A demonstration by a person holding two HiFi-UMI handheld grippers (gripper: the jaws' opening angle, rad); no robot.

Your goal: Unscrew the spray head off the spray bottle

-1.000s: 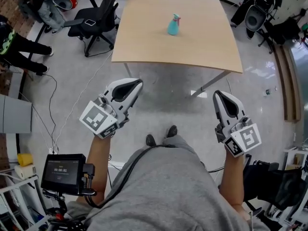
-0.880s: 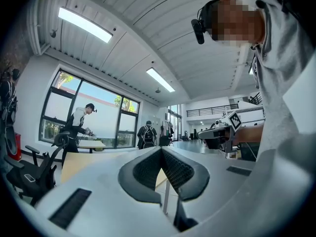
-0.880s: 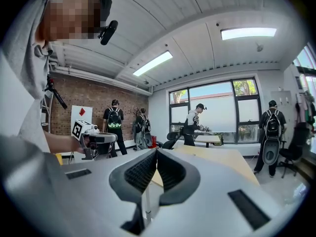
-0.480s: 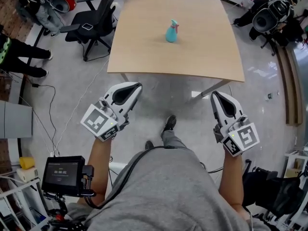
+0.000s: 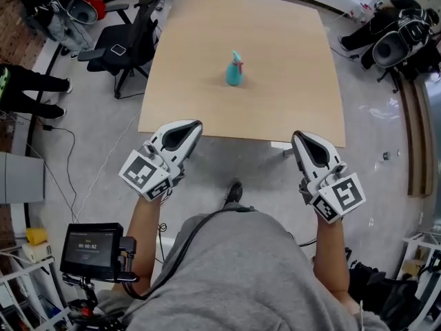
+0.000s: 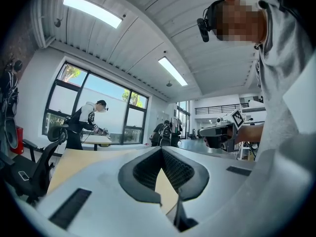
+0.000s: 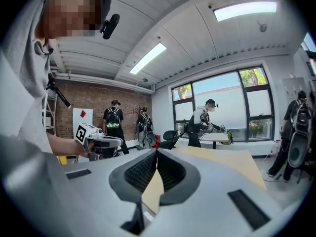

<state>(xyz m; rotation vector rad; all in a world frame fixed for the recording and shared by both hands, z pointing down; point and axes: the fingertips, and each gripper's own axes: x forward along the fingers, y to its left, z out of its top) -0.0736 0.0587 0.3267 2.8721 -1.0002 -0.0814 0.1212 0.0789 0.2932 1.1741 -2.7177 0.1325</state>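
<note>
A teal spray bottle (image 5: 234,72) with a pink-trimmed spray head stands upright near the middle of the light wooden table (image 5: 289,95) in the head view. My left gripper (image 5: 194,125) is shut and empty, hovering at the table's near edge, well short of the bottle. My right gripper (image 5: 298,136) is also shut and empty, at the near edge further right. In the left gripper view the jaws (image 6: 160,149) meet tip to tip with nothing between them; the right gripper view shows the same (image 7: 156,153). The bottle shows in neither gripper view.
A black office chair (image 5: 120,43) stands at the table's left side, with bags behind it. Another chair and dark bags (image 5: 393,43) lie right of the table. A handheld screen (image 5: 89,250) hangs at my lower left. Cables cross the grey floor (image 5: 89,150). People stand at a far table.
The table and bottle have come nearer and lower in the head view as I step forward. Both grippers now reach the table's near edge, still shut.
</note>
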